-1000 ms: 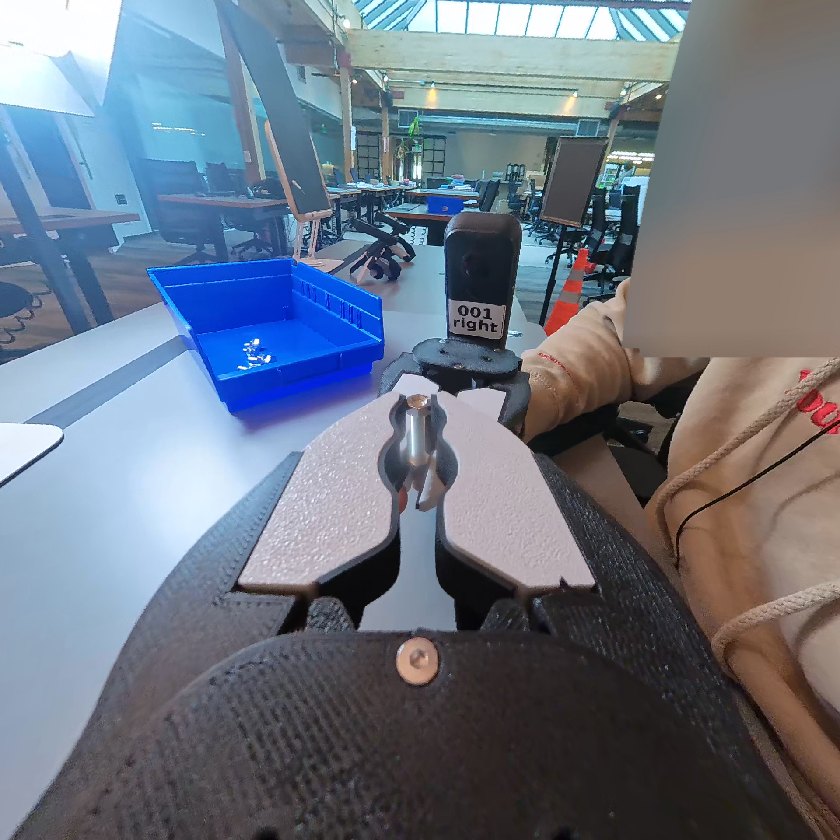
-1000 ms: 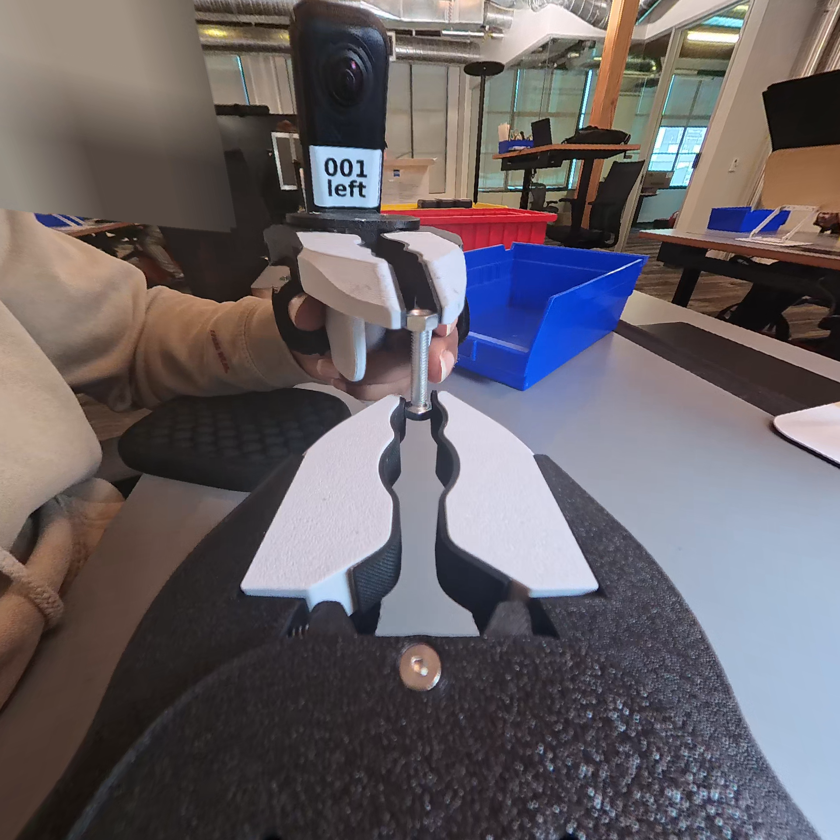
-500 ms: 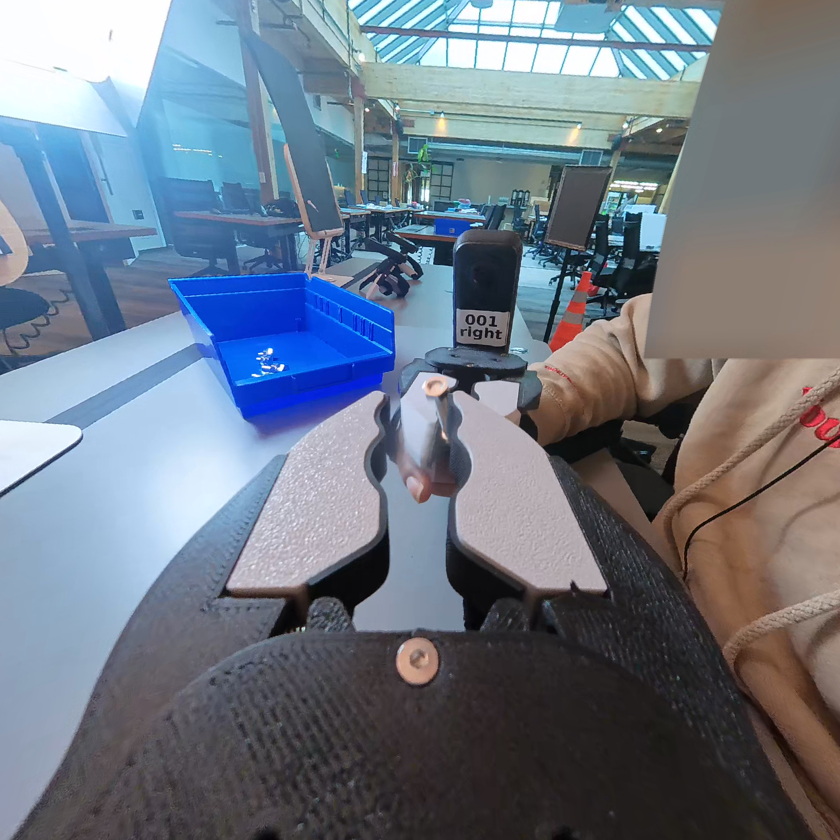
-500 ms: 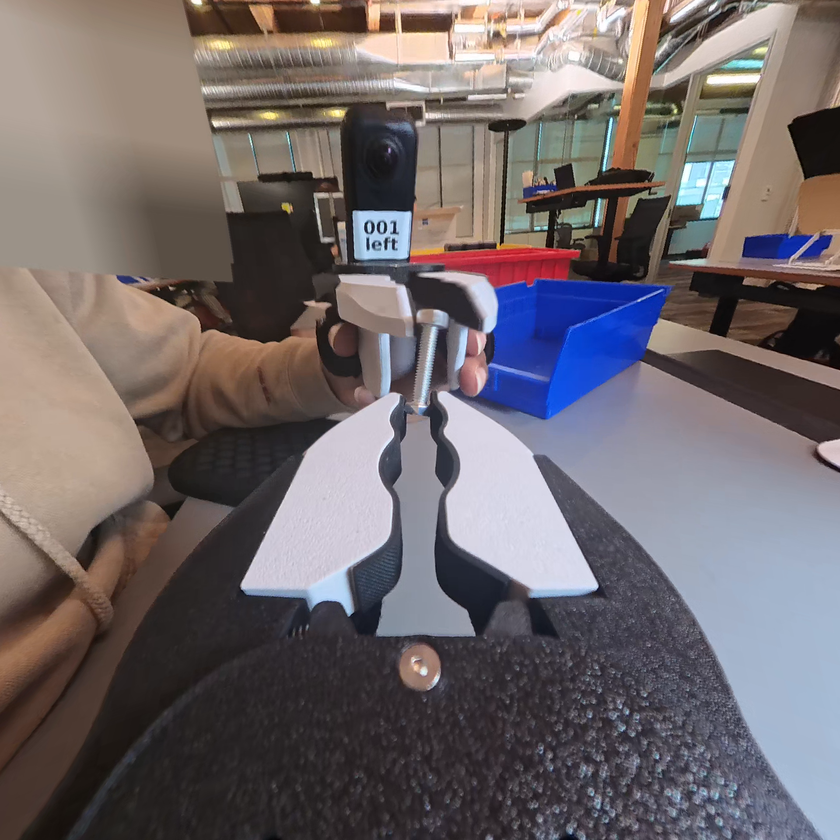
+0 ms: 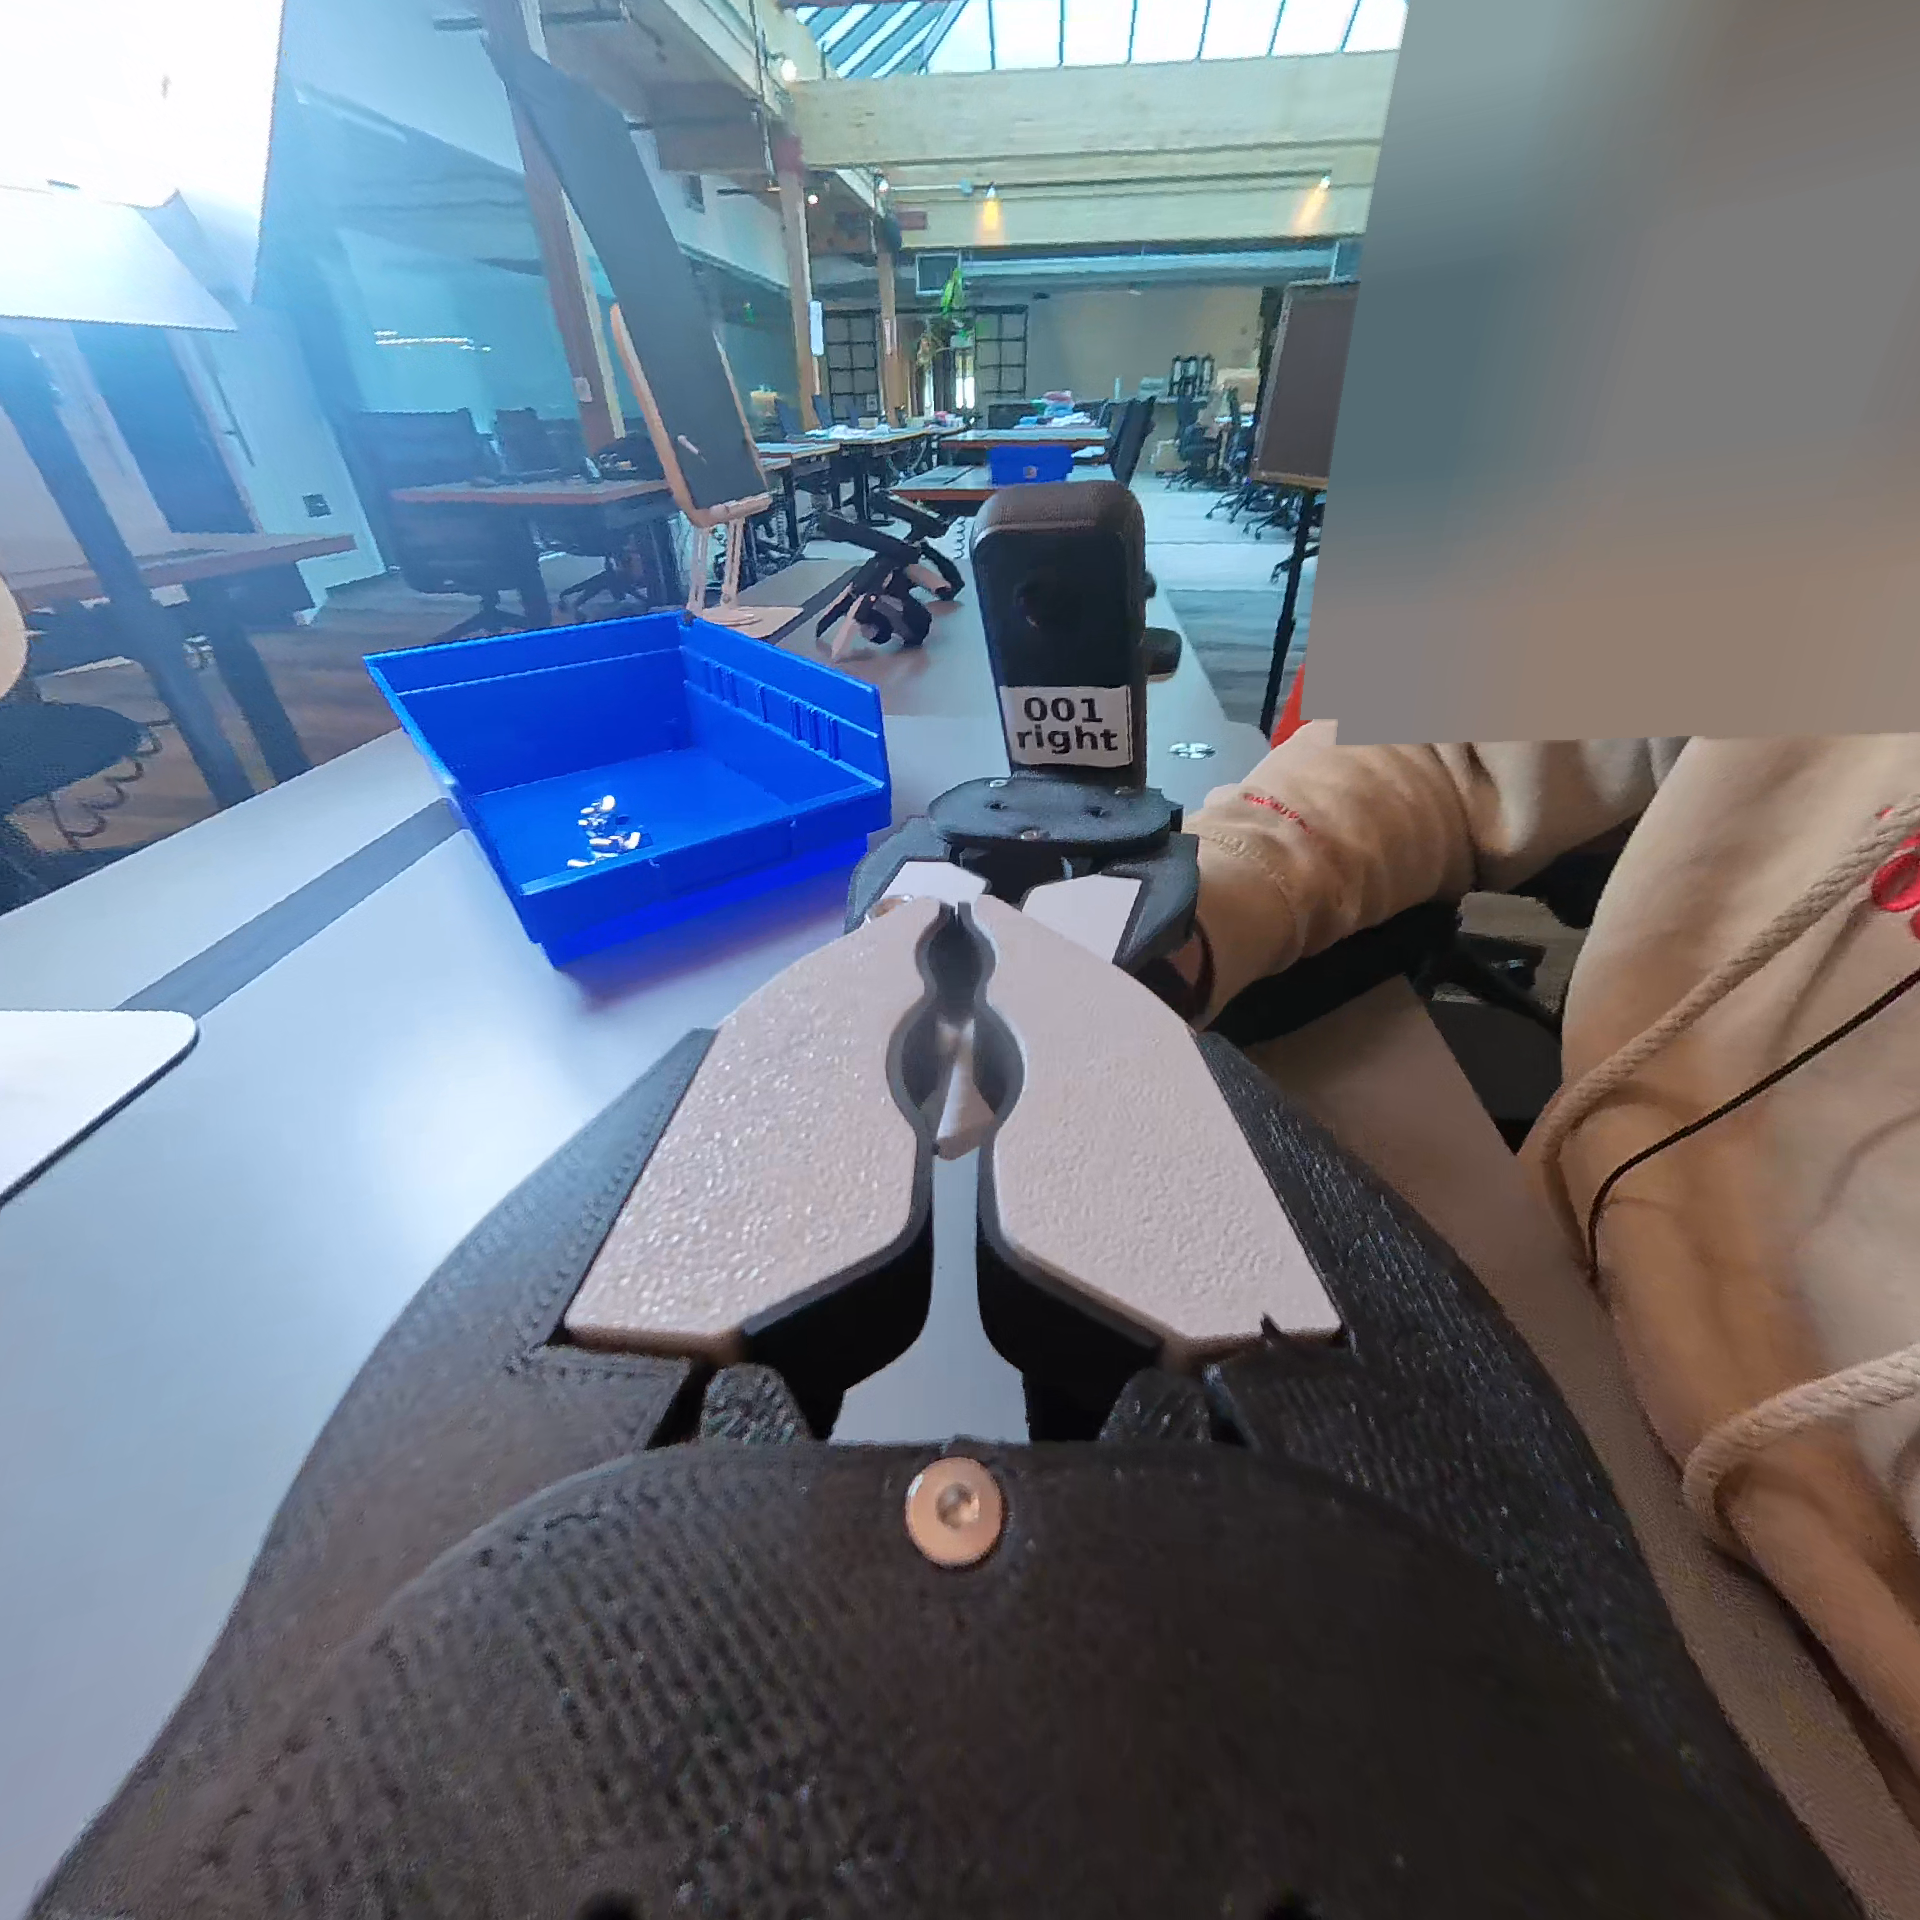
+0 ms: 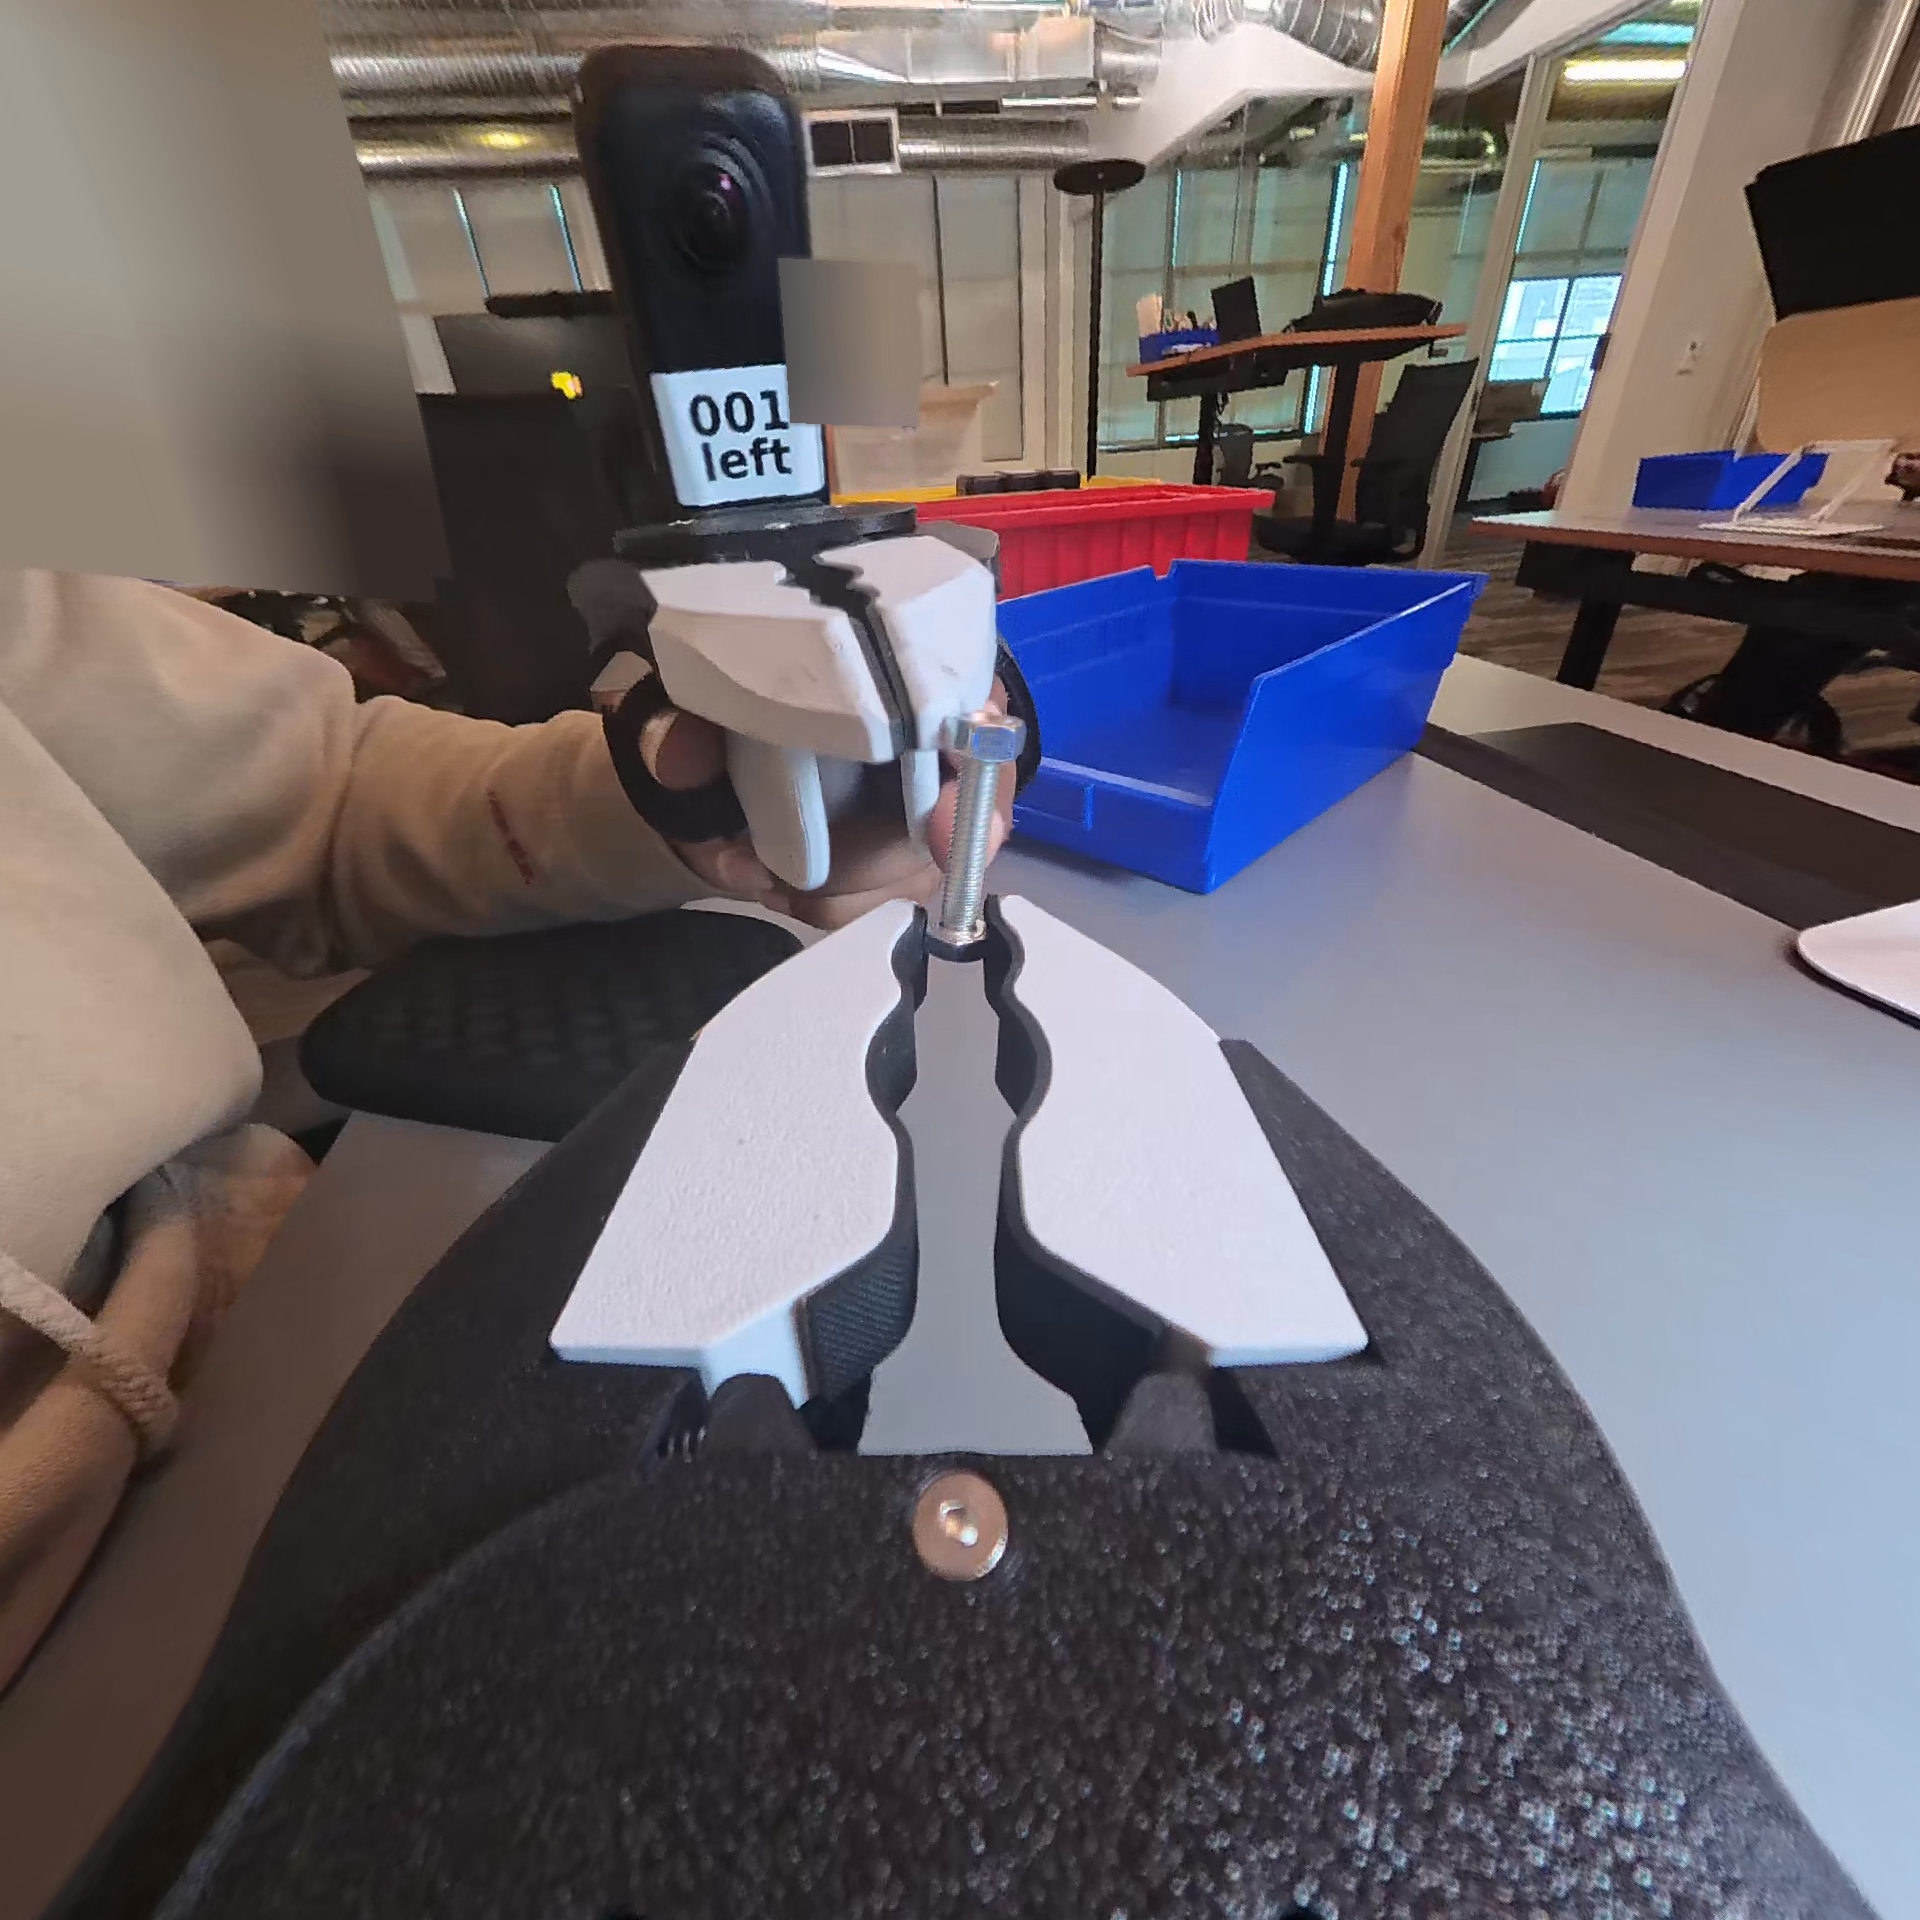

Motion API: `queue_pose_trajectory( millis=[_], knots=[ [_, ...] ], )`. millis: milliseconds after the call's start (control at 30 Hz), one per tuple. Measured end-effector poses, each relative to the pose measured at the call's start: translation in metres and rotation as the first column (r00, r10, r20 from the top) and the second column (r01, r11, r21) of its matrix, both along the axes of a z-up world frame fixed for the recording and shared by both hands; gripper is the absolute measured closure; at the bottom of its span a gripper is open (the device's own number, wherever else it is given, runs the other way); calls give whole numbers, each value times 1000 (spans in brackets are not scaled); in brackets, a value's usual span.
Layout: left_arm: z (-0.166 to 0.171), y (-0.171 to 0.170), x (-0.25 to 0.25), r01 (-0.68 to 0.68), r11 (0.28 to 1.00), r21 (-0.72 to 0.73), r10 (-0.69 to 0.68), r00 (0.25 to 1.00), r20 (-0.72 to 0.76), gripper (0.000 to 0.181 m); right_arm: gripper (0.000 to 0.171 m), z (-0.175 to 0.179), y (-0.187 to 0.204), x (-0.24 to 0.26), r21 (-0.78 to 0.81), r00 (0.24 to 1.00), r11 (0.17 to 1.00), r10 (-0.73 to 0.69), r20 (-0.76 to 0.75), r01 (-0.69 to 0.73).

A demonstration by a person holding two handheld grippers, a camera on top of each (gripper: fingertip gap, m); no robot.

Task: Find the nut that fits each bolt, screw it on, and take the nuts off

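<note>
In the right wrist view my right gripper (image 6: pixel 958 925) is shut on a small steel nut (image 6: pixel 961 943) at its tips. A silver bolt (image 6: pixel 971 831) stands upright out of that nut, its hex head (image 6: pixel 987 740) on top. My left gripper (image 6: pixel 894 717) hangs over it with jaws closed on nothing; the bolt head sits just outside, against the side of one finger. In the left wrist view my left gripper (image 5: pixel 956 914) shows its tips together and empty. The bolt head (image 5: pixel 888 904) peeks out to their left, and my right gripper (image 5: pixel 1018 894) is just beyond.
A blue bin (image 5: pixel 644 769) with several small metal parts (image 5: pixel 603 831) stands on the grey table (image 5: pixel 312 1091); it also shows in the right wrist view (image 6: pixel 1299 748). A red bin (image 6: pixel 1122 530) is behind it. A white pad (image 6: pixel 1870 956) lies at the table edge. A person's sleeves flank both grippers. Left tips to right tips: about 4 cm.
My left gripper held the bolt head, opened off it, and has now shut on air beside the head. My right gripper has kept its grip on the nut.
</note>
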State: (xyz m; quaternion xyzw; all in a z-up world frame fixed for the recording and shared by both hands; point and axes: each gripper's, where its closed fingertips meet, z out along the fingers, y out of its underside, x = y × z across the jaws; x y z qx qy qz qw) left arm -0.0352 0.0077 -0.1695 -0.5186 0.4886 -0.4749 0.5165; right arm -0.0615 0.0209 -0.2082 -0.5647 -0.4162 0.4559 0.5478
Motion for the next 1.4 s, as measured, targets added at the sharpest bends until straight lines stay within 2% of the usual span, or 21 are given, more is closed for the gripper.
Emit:
queue_pose_trajectory(
  millis=[267, 667, 933, 1000, 1067, 1233, 1400],
  knots=[
    [3, 9, -5, -18, 999, -46, 20, 999, 37, 165, 161, 1, -1, 0, 36, 1000, 999, -5, 4, 5],
    [-2, 3, 0, -9, 1000, -9, 9, 1000, -1, 171, 161, -4, -4, -4, 50, 999, 999, -2, 43, 0],
    [2, 4, -4, 5, 1000, -29, -4, 999, 31, 164, 161, 7, -10, 0, 70, 999, 997, 35, -24, -33],
    [1, 16, -8, -57, 997, -44, 58, 998, 34, 175, 161, 14, -12, 3, 72, 996, 996, 50, -68, -46],
    [1, 19, -11, -59, 996, -63, 62, 997, 45, 174, 161, 17, -11, 4, 80, 996, 996, 44, -77, -38],
    [6, 0, -2, 30, 998, -62, -26, 998, 64, 161, 161, 10, -8, 1, 65, 999, 998, 29, -45, -26],
    [6, 7, -4, 6, 995, -96, 1, 997, 71, 164, 161, 15, -12, 2, 82, 996, 996, 48, -73, -42]
  ],
)
